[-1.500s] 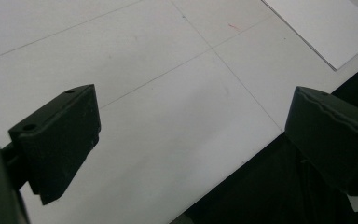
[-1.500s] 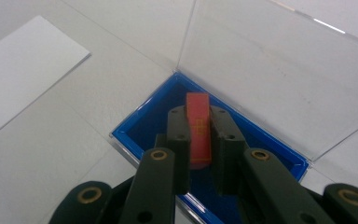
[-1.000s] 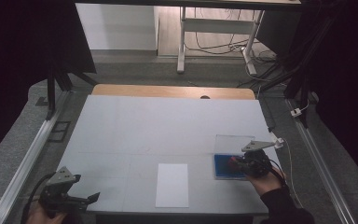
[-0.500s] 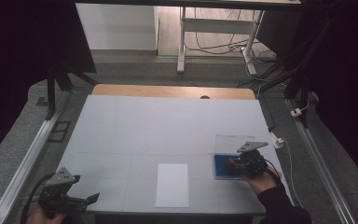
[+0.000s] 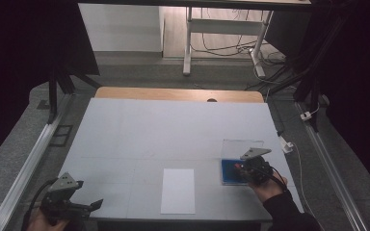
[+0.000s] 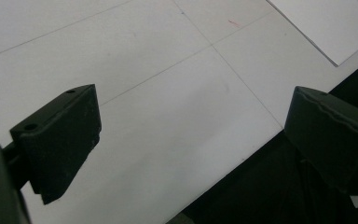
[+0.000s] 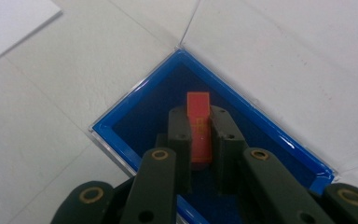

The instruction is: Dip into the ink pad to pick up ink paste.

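The right hand-held gripper point(image 7: 200, 135) had slid a little nearer, squeezing the red block point(image 7: 198, 122) inside the blue box point(image 7: 140, 95). The left hand-held gripper point(image 6: 191, 135) stayed open.

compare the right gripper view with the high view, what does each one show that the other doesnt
Right gripper view: the right gripper is shut on a small red block, held inside the blue tray, with the clear lid's edge behind it.

High view: the left gripper waits open at the table's near left corner, and the wooden strip runs along the far edge.

Both: the blue tray, the white sheet of paper and the white table top.
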`<state>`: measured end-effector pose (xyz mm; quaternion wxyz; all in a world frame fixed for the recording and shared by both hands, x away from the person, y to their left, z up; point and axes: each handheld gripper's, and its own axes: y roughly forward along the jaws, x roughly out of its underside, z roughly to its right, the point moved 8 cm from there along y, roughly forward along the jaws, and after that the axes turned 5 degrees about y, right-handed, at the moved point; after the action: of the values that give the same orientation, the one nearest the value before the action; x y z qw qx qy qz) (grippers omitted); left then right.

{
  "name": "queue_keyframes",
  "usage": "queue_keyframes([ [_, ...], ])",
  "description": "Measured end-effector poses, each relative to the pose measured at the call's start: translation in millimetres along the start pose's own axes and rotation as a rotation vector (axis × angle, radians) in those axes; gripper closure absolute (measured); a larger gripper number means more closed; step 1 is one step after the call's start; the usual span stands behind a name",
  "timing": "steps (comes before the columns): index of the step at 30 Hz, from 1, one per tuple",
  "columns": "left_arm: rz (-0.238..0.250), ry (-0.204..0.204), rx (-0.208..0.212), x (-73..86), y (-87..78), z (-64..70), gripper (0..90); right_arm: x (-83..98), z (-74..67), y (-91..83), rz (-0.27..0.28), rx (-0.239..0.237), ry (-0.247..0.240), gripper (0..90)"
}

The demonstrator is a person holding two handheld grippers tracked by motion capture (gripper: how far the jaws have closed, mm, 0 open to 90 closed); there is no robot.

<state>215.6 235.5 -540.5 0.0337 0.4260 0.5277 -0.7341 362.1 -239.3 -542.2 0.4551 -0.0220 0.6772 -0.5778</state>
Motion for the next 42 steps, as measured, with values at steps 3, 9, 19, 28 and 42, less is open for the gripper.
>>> queue_keyframes([
  [3, 0.001, -0.001, 0.002, 0.0, -0.1, 0.0, 4.2, 1.5, 6.0, 0.1, 0.019, -0.049, 0.072, 81.2],
  [9, -0.001, -0.002, 0.005, 0.0, 0.0, 0.0, 4.2, 0.9, 4.1, 0.4, 0.011, -0.031, 0.055, 81.2],
  [19, 0.000, -0.001, 0.006, -0.1, 0.1, 0.0, 4.3, 1.2, 2.6, -0.3, 0.017, -0.020, 0.053, 80.8],
  [28, 0.004, -0.001, 0.005, 0.6, -0.9, 0.4, 4.2, -5.3, 8.3, -10.5, 0.091, -0.036, 0.096, 80.5],
  [42, 0.007, 0.003, 0.006, 0.4, -1.1, 0.7, 4.3, -2.5, 20.2, -23.8, 0.124, -0.010, 0.126, 80.5],
])
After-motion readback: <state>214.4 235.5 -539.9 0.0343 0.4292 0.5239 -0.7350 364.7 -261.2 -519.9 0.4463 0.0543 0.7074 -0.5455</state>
